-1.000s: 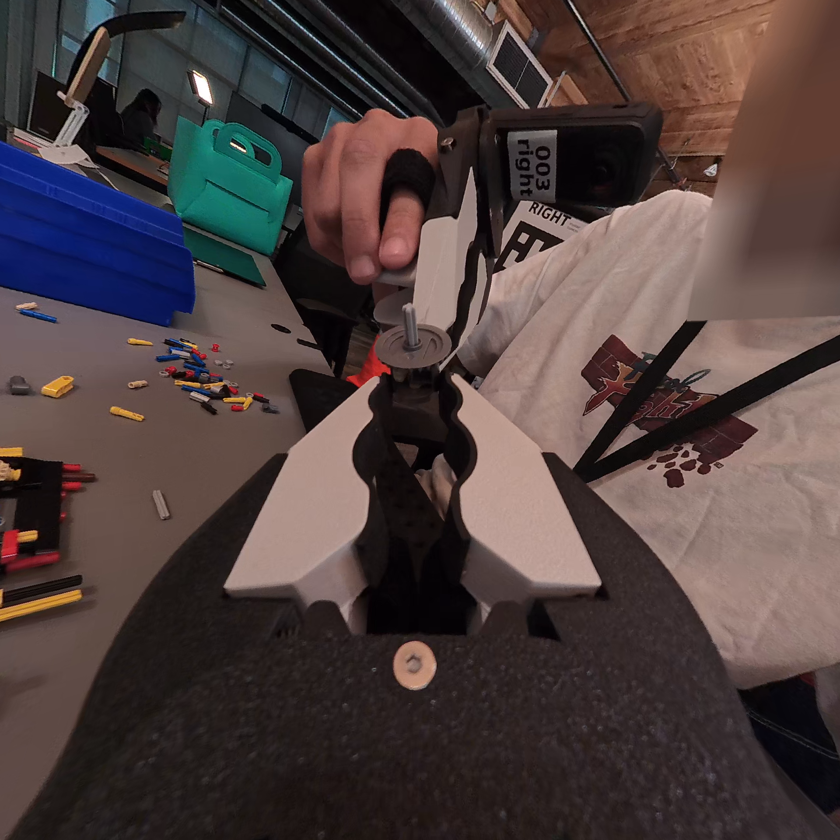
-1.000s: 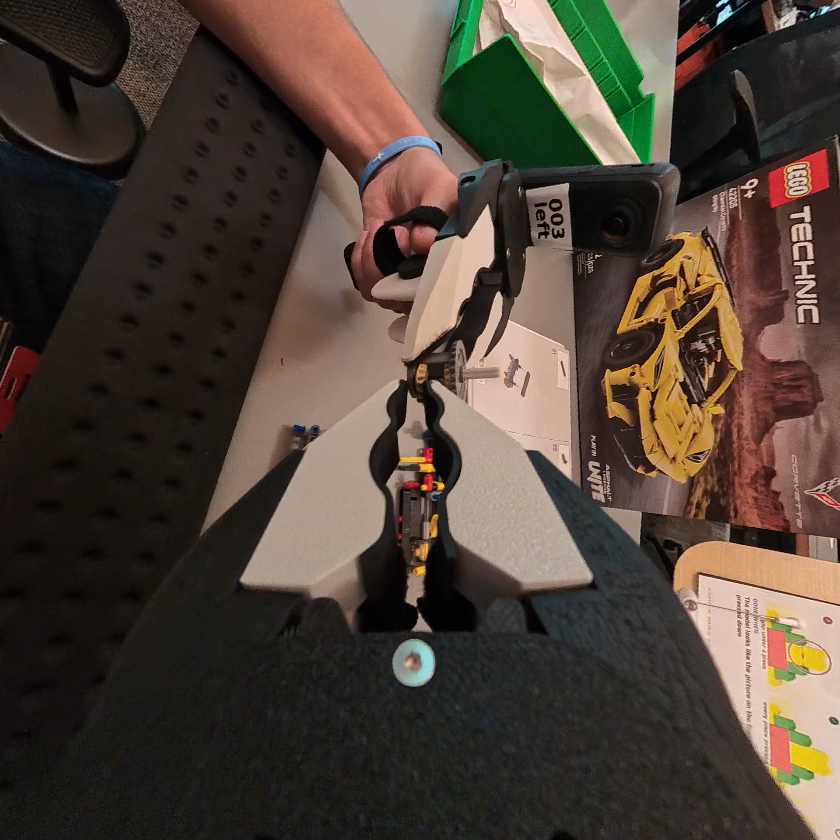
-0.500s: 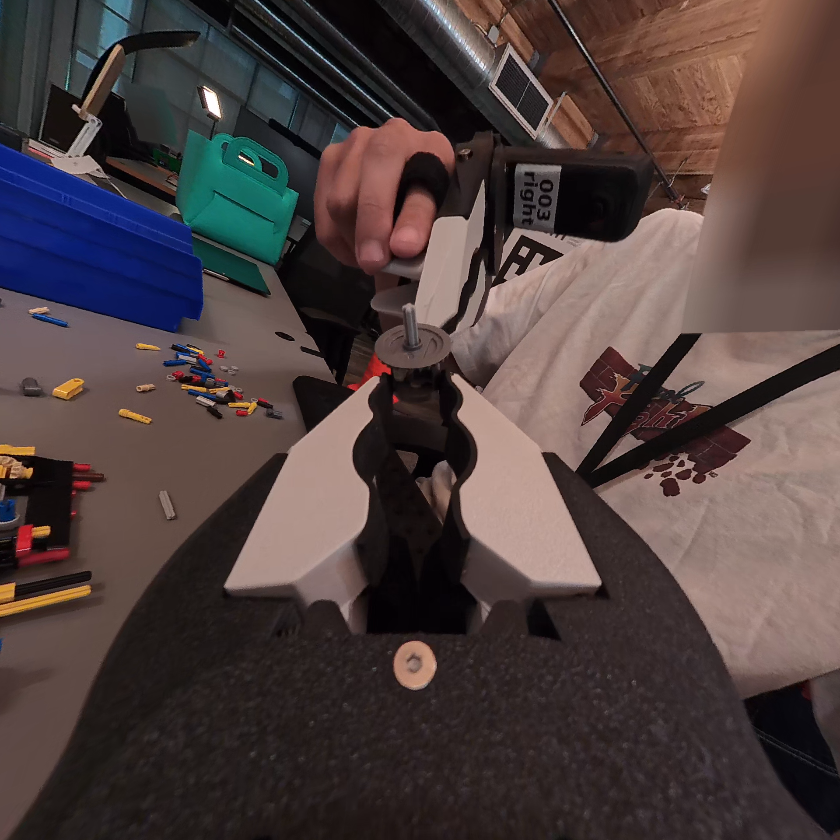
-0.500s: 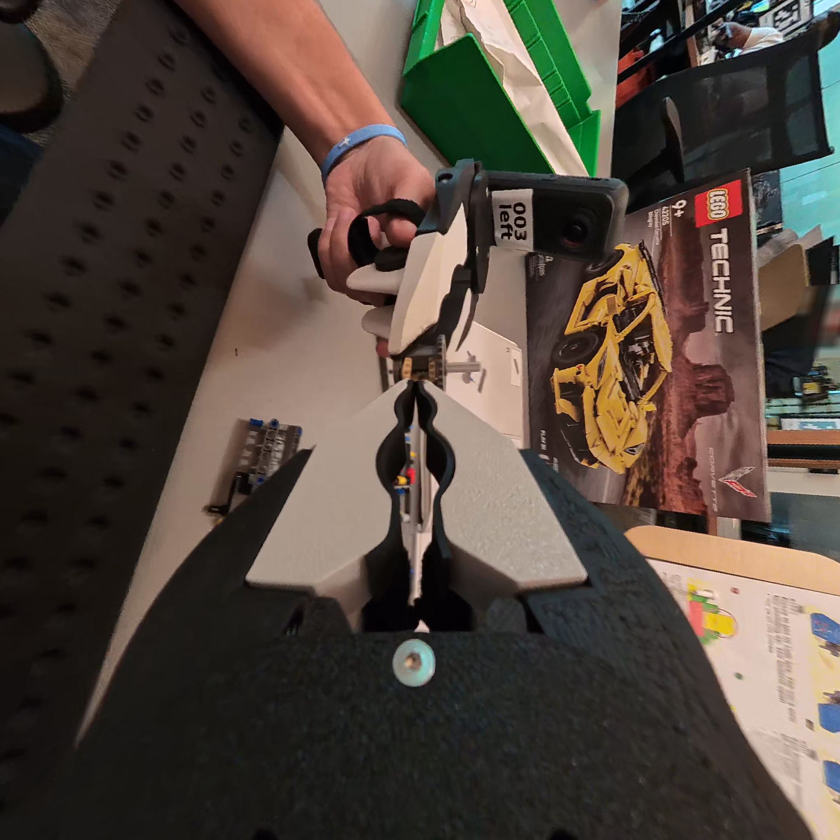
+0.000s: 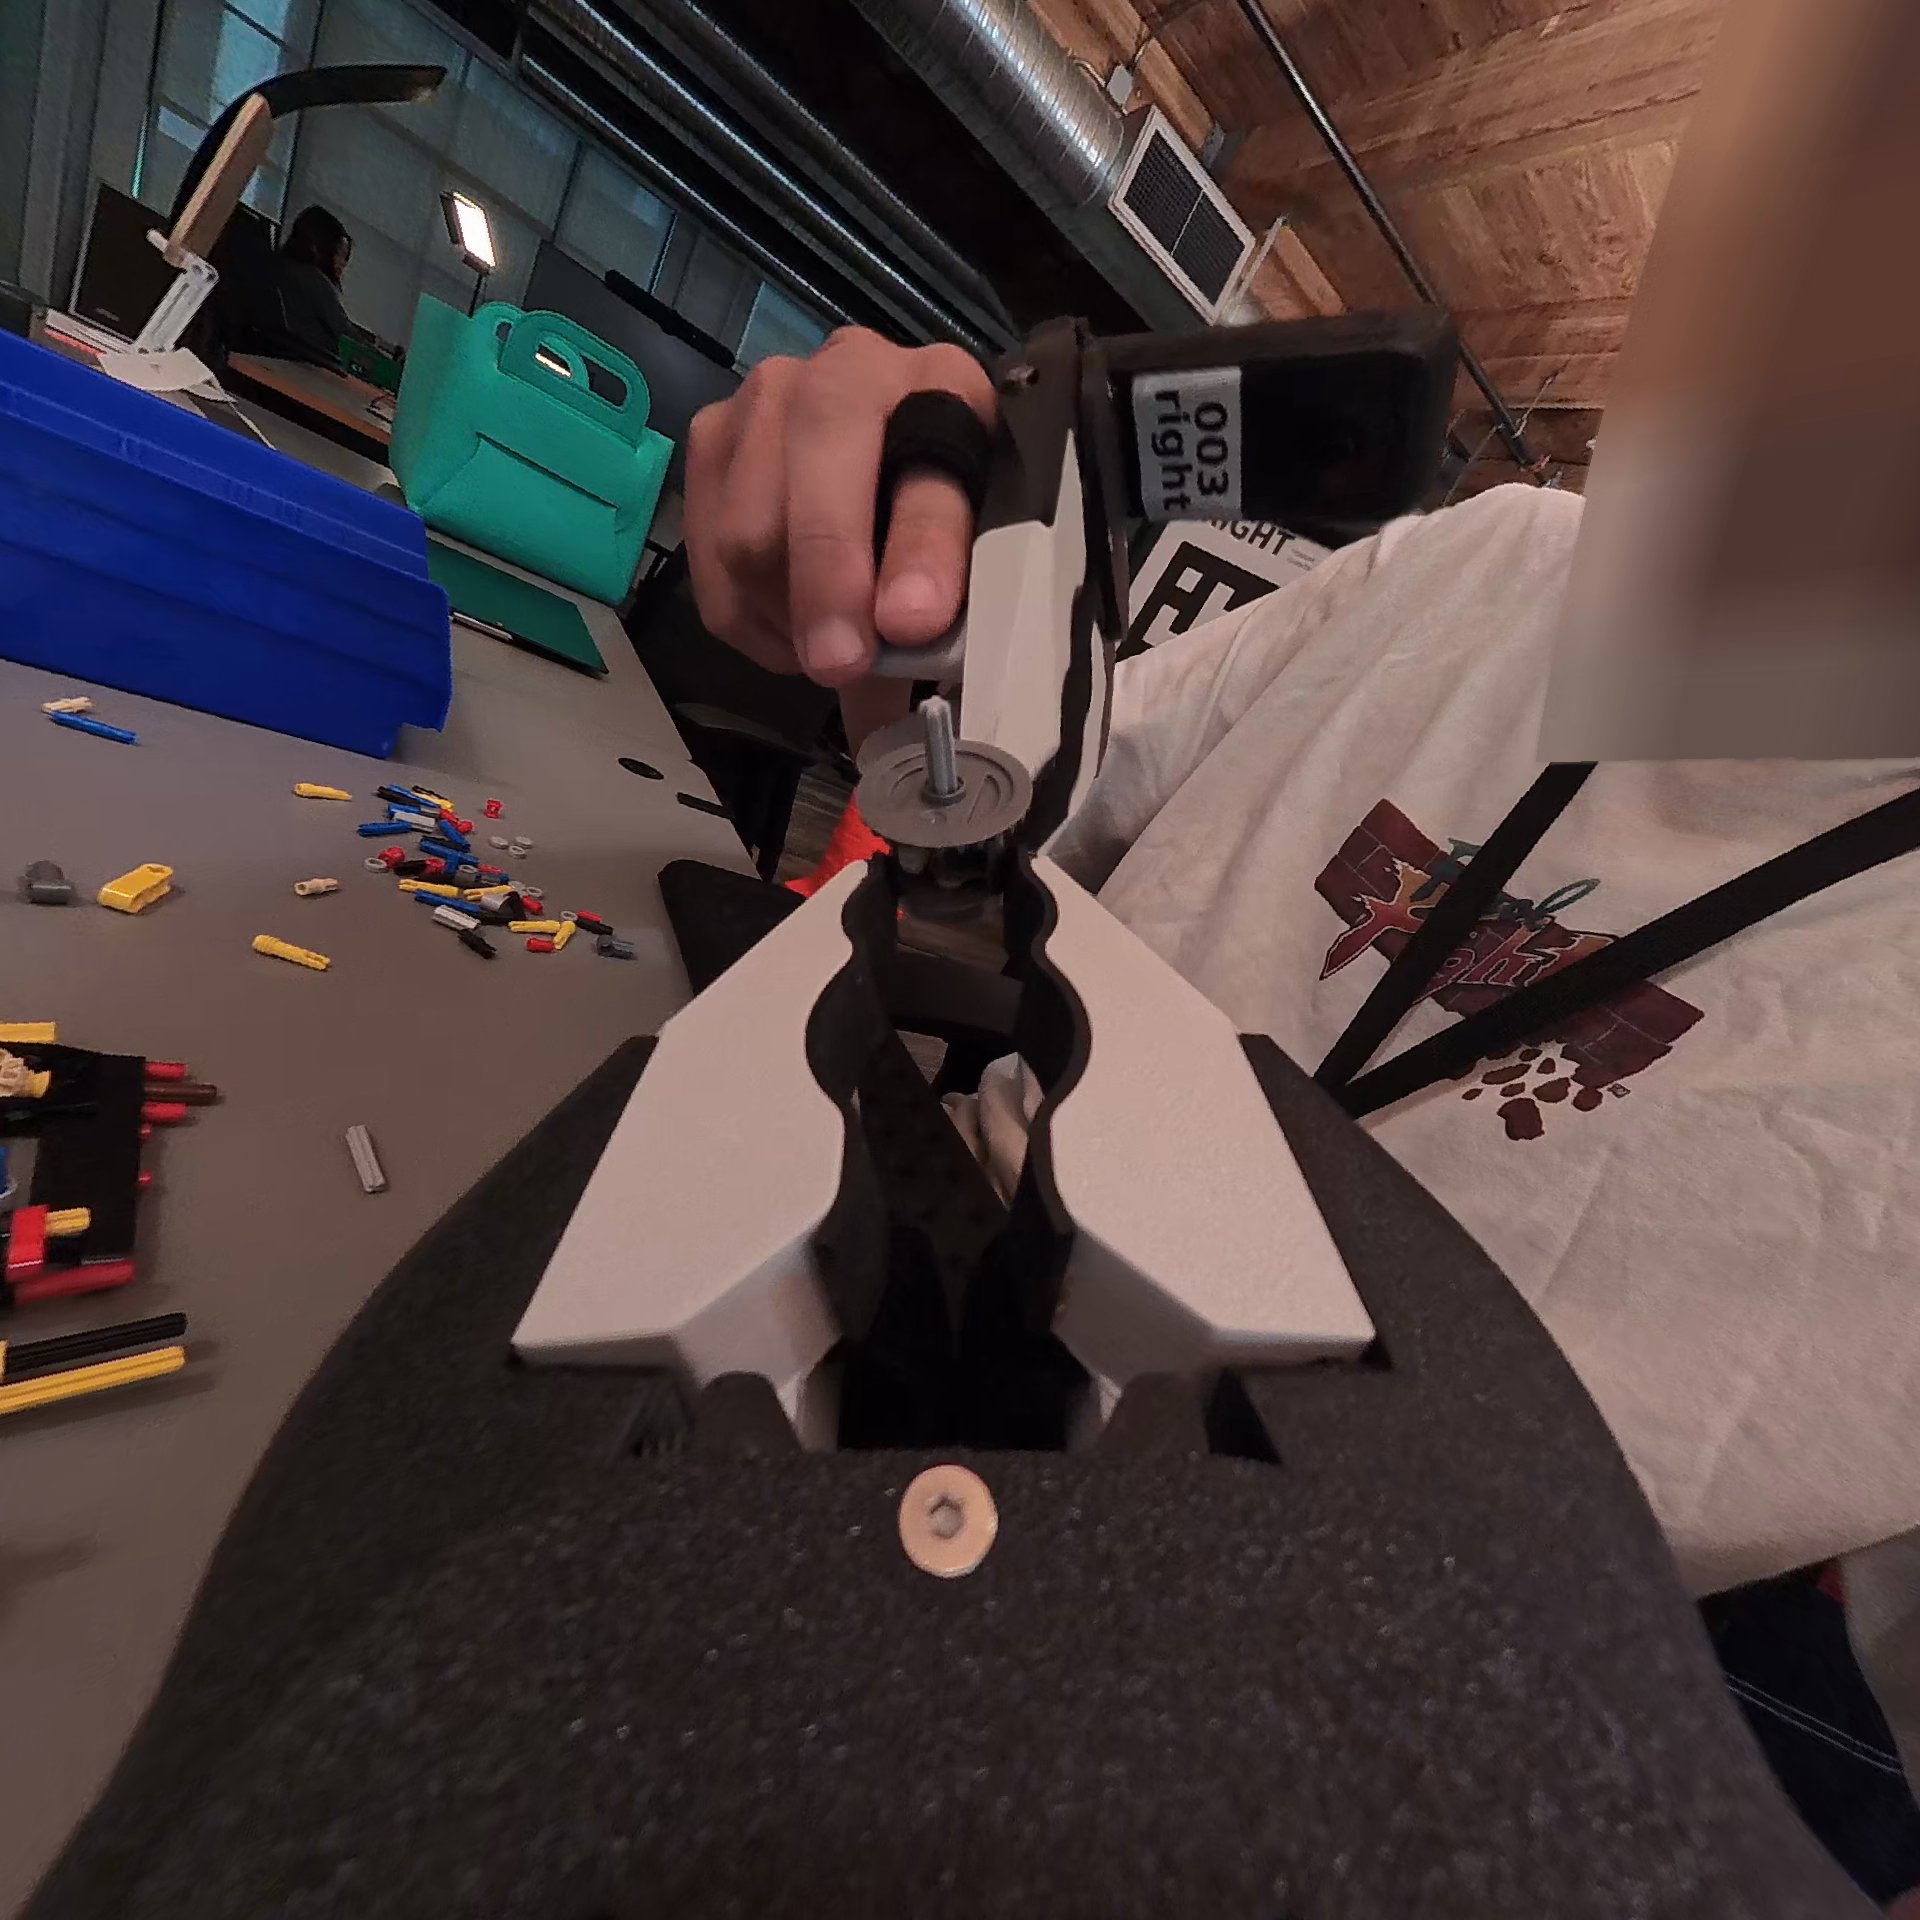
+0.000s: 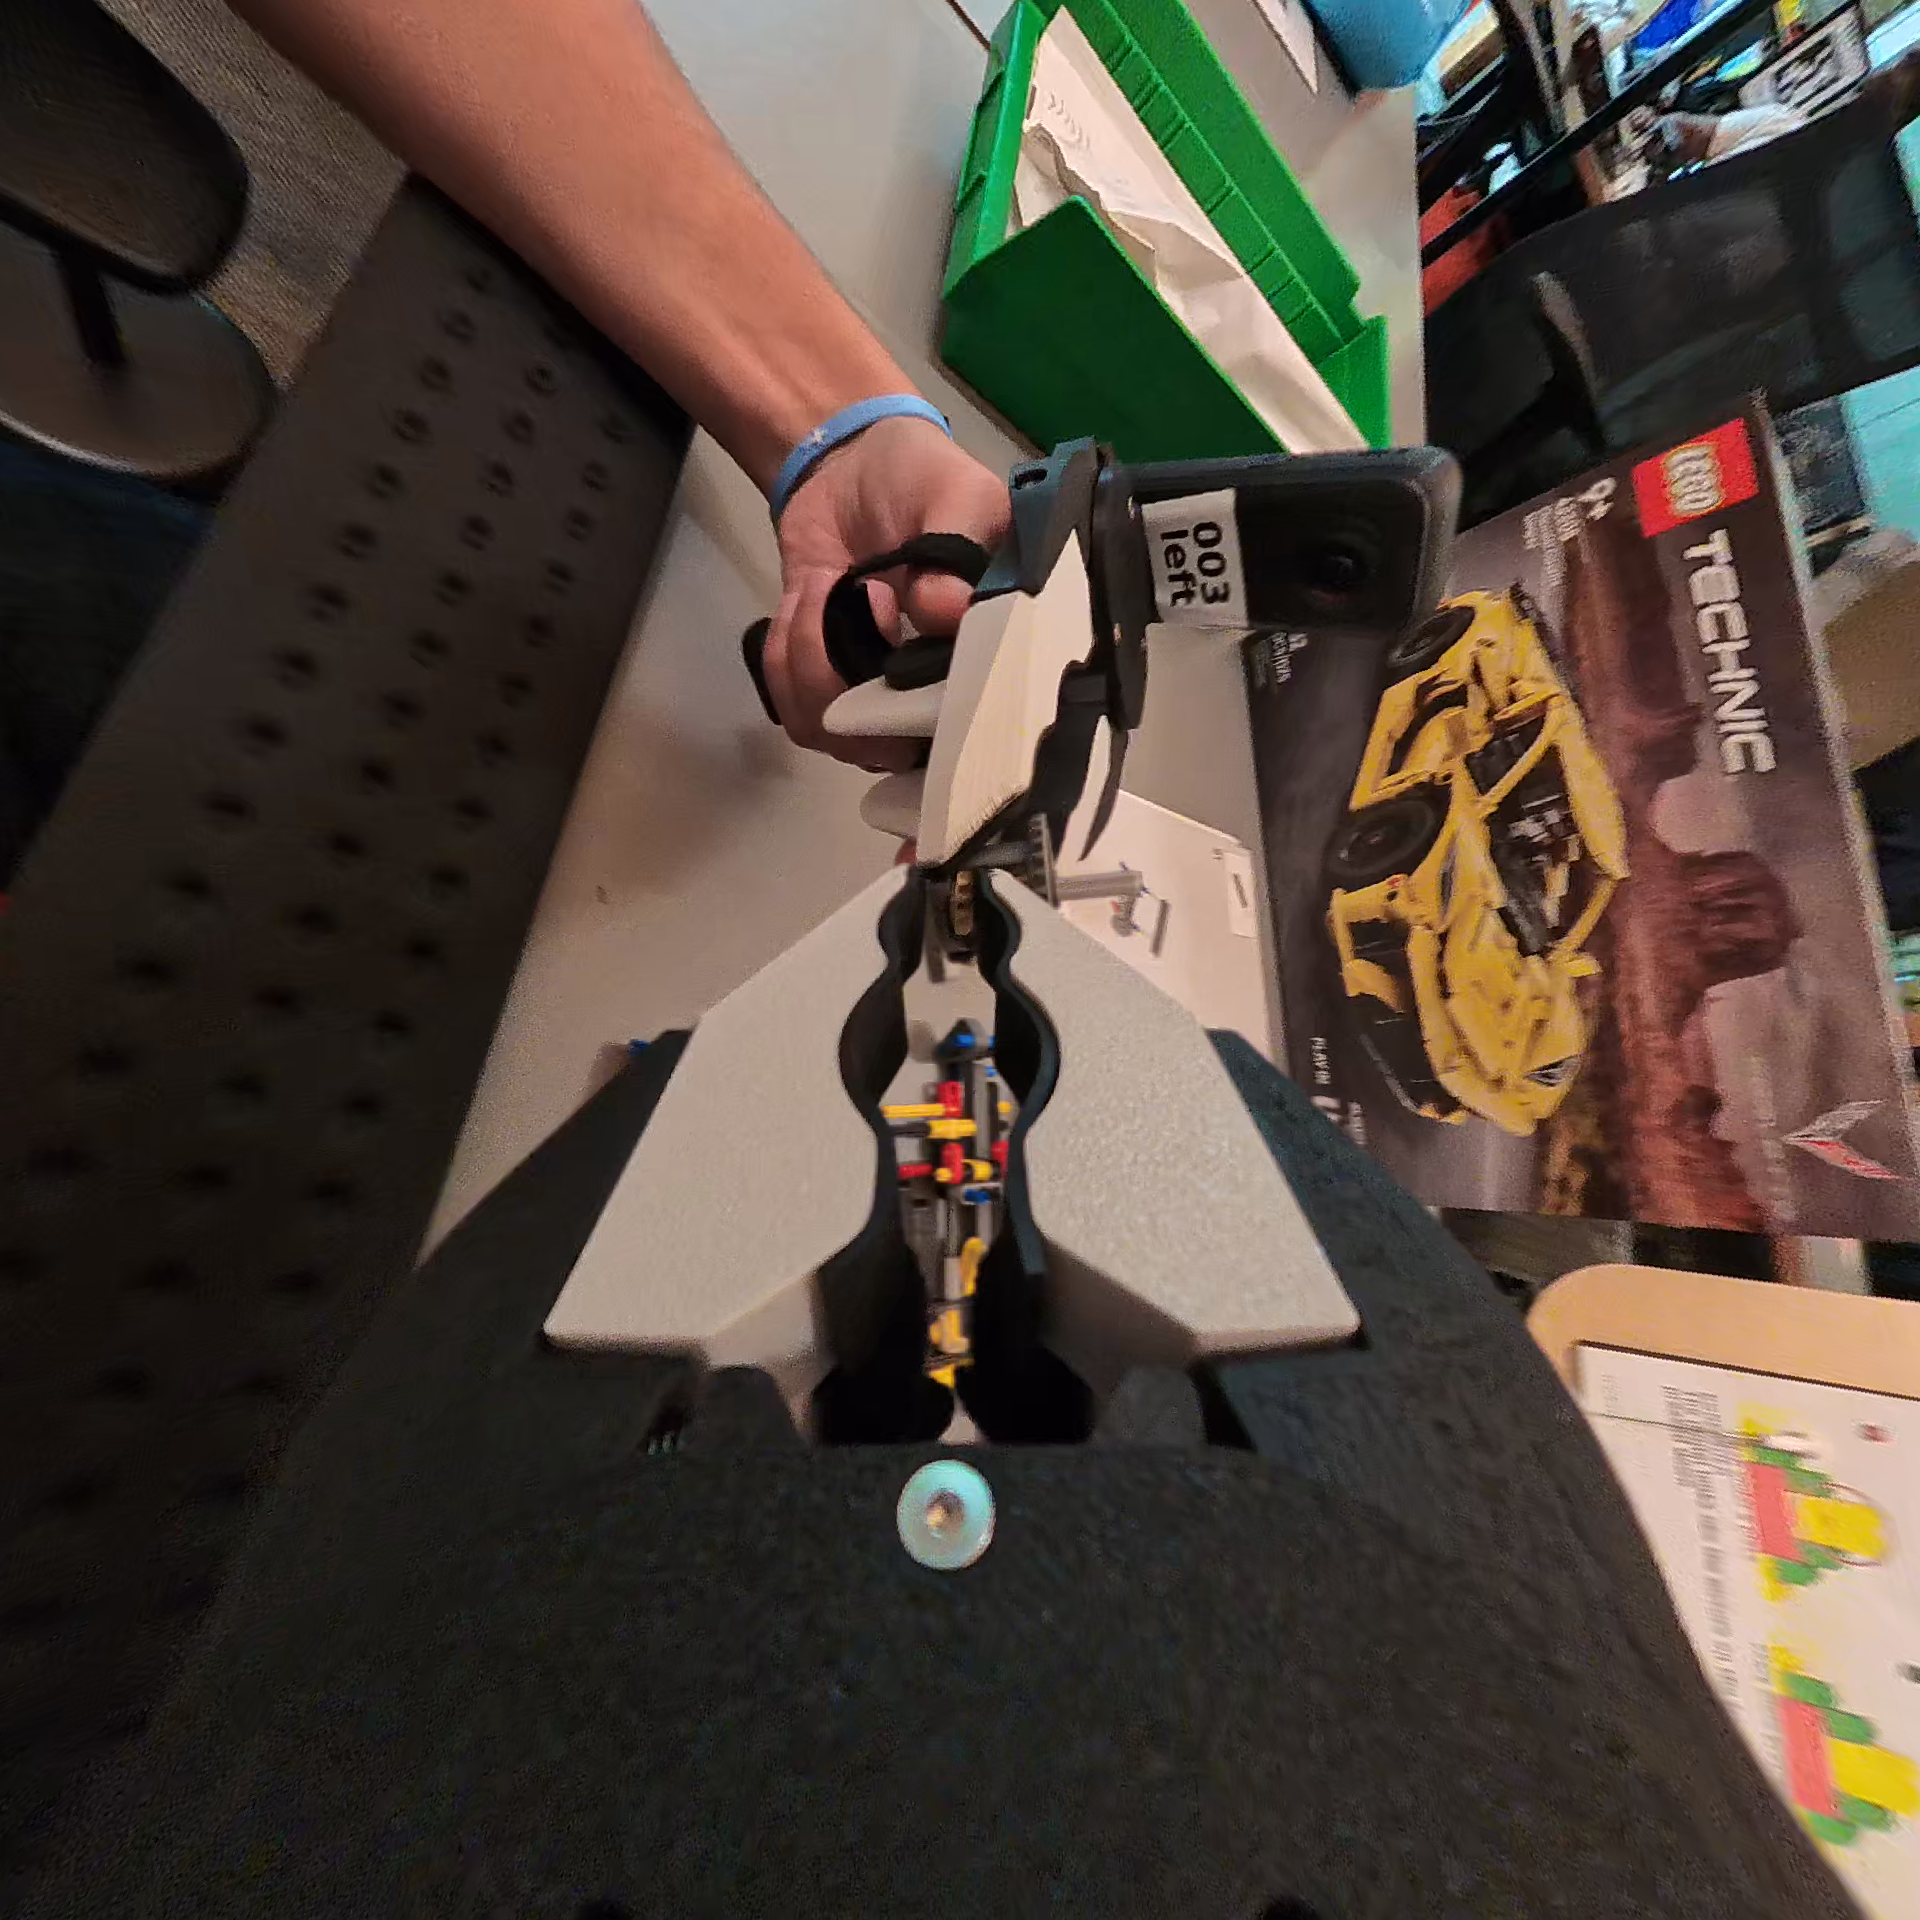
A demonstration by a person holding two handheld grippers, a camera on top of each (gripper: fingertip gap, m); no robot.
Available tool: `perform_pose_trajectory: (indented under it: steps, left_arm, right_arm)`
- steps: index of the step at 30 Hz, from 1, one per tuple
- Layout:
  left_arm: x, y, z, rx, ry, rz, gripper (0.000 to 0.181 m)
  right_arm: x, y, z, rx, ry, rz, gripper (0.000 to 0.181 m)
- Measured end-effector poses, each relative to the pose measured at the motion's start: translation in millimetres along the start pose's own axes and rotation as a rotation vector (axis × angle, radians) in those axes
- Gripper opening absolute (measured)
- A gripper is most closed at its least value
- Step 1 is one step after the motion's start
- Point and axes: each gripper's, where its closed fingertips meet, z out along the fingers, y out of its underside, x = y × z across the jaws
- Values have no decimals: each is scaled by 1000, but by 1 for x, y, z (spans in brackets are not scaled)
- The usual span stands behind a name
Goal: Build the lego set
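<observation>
A small assembly, a grey disc on a grey axle with a tan gear below it, is held in the air between both grippers. My left gripper is shut on the dark part under the disc. My right gripper is shut on the gear end; it comes down beside the disc in the left wrist view. The left gripper shows from above in the right wrist view. The partly built black, red and yellow model lies on the table, and also shows between the right fingers.
Loose small parts are scattered on the grey table before a blue bin and a teal bag. The set's box, a green bin, an instruction sheet and a picture card lie below. A person's torso is close. Both grippers' tips are close together, under 4 cm apart.
Both grippers stay joined on the small assembly. The right wrist view has swung, so the model on the table again shows between its fingers. The left gripper has hardly moved.
</observation>
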Motion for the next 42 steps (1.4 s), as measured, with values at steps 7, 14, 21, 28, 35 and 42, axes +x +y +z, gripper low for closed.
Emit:
perform_pose_trajectory:
  steps: [7, 14, 21, 28, 35, 42]
  left_arm:
    - [0, -1, -2, -3, -5, 10, 18]
    - [1, -6, -3, 36, 15, -24, 18]
    - [-2, -9, -5, 62, 19, -64, 19]
    - [-7, -17, -7, 91, -73, 56, 19]
    - [1, -18, -3, 82, -129, 234, 19]
    - [0, -15, 3, 83, -148, 288, 19]
  right_arm:
    - [1, 1, -4, -26, 27, -66, 7]
    - [6, 0, -4, -51, 84, -111, 8]
    - [14, 3, 1, -171, 225, -344, 7]
    - [19, -6, -11, -37, 217, -107, 14]
    - [26, 6, -18, 307, 3, 895, 27]
    - [13, 0, -12, 528, -76, 1146, 20]
